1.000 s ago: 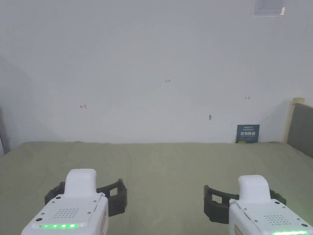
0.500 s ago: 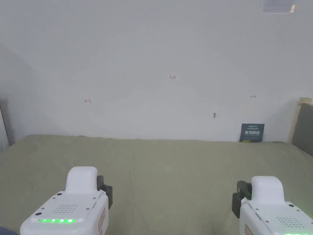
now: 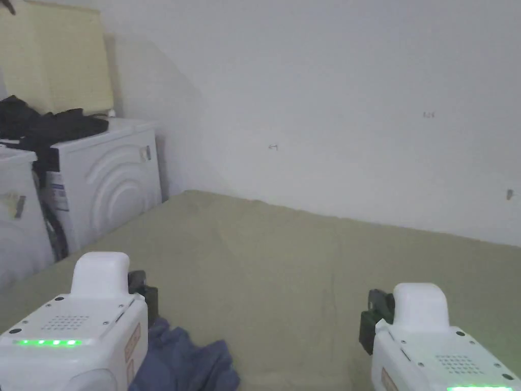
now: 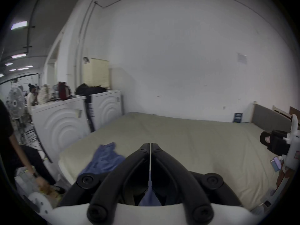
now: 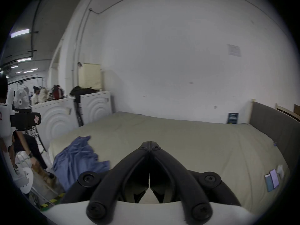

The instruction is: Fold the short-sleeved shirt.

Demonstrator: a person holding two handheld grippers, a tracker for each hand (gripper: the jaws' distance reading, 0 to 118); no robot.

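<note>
From the right gripper view we see the whole crumpled blue shirt [image 5: 78,155] at lower left, on the near corner of the green bed [image 5: 186,139]; the head view cuts it off at the bottom edge. Our left gripper [image 4: 150,145] and right gripper [image 5: 149,143] are clenched, tips together and empty. The shirt lies left of both, apart from them.

Quantity present: one blue shirt [image 5: 76,157], one bed [image 5: 186,140]. Two grippers, left [image 4: 150,145] and right [image 5: 149,142]. Two phones [image 5: 272,181], two white washing machines [image 3: 109,178].

Blue shirt [image 5: 76,157] soft crumpled cloth; bed [image 3: 285,264] cover matt olive cloth, faintly creased; left gripper [image 4: 150,149] and right gripper [image 5: 150,145] smooth black plastic, housings glossy white.
</note>
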